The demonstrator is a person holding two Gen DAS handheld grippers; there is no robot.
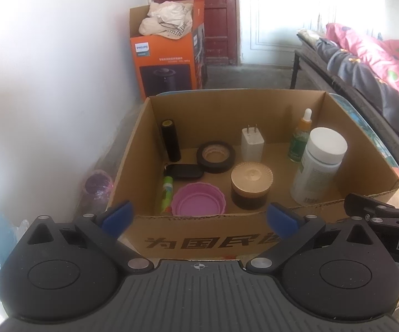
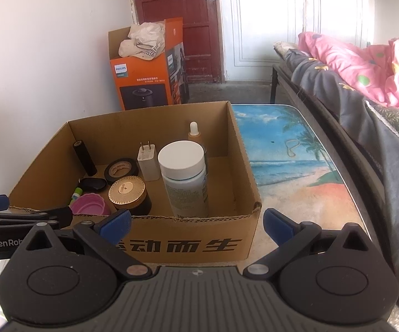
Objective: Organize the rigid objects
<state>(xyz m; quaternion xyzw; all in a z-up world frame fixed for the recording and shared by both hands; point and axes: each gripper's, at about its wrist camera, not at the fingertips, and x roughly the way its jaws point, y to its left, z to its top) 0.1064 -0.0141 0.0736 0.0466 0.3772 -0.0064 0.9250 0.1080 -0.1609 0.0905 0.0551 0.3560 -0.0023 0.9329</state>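
Note:
An open cardboard box (image 1: 365,135) (image 2: 243,149) stands on a beach-print table (image 2: 296,171). In it are a white-capped bottle (image 1: 320,163) (image 2: 185,177), a dropper bottle (image 1: 300,135), a white plug adapter (image 1: 252,141) (image 2: 147,159), a tape roll (image 1: 216,157) (image 2: 121,169), a gold-lidded jar (image 1: 251,185) (image 2: 129,193), a pink lid (image 1: 198,199) (image 2: 90,204), a black cylinder (image 1: 170,139), a key fob (image 1: 184,171) and a green tube (image 1: 167,191). My left gripper (image 1: 199,217) and right gripper (image 2: 196,225) are open and empty just before the box's near wall.
An orange Philips box (image 1: 166,63) (image 2: 147,83) with crumpled cloth stands by the white wall and red door. A bed with a pink quilt (image 2: 365,66) runs along the right. A rubber band (image 2: 292,146) lies on the table. A bottle (image 1: 97,188) lies left of the box.

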